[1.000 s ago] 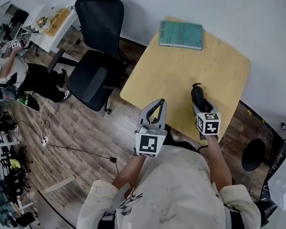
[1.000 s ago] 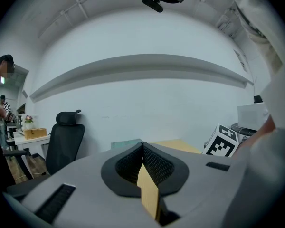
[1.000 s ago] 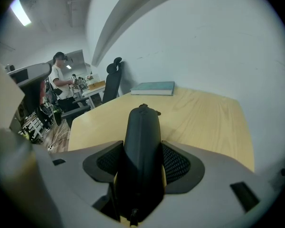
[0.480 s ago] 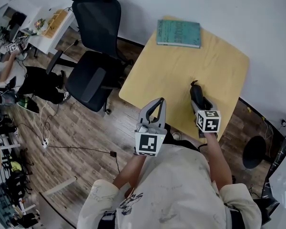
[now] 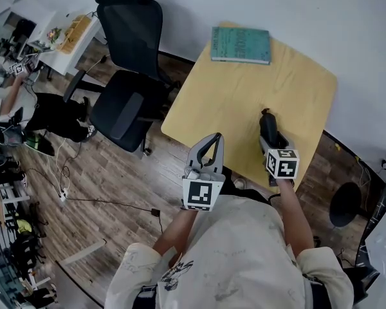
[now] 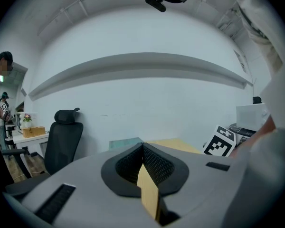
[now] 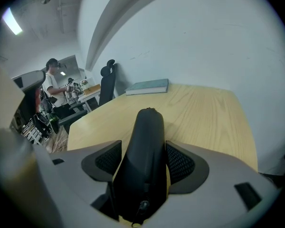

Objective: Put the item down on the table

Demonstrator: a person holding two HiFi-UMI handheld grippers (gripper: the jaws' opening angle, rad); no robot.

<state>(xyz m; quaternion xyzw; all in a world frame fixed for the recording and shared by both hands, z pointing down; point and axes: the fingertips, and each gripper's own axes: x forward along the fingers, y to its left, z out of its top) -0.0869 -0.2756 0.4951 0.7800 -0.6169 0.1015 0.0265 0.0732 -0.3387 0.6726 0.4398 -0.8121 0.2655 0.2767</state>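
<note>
A long black zipped case (image 5: 267, 126) (image 7: 147, 127) lies on the pale wooden table (image 5: 238, 95) near its front right edge. My right gripper (image 5: 269, 140) (image 7: 145, 159) points down at it with the case between its jaws. The jaws have just been opening; thin strips of tan pad show on both sides of the case, so they stand open around it. My left gripper (image 5: 217, 138) (image 6: 143, 148) hovers off the table's front edge, over the floor. It is shut, pads together, with nothing in it.
A teal book (image 5: 240, 44) (image 7: 148, 86) lies at the table's far edge by the white wall. A black office chair (image 5: 132, 76) (image 6: 61, 137) stands left of the table. A person (image 7: 51, 80) is at desks far left. A black round object (image 5: 342, 206) sits on the floor, right.
Only the head view has shifted a little. Both grippers and the black case stay where they were.
</note>
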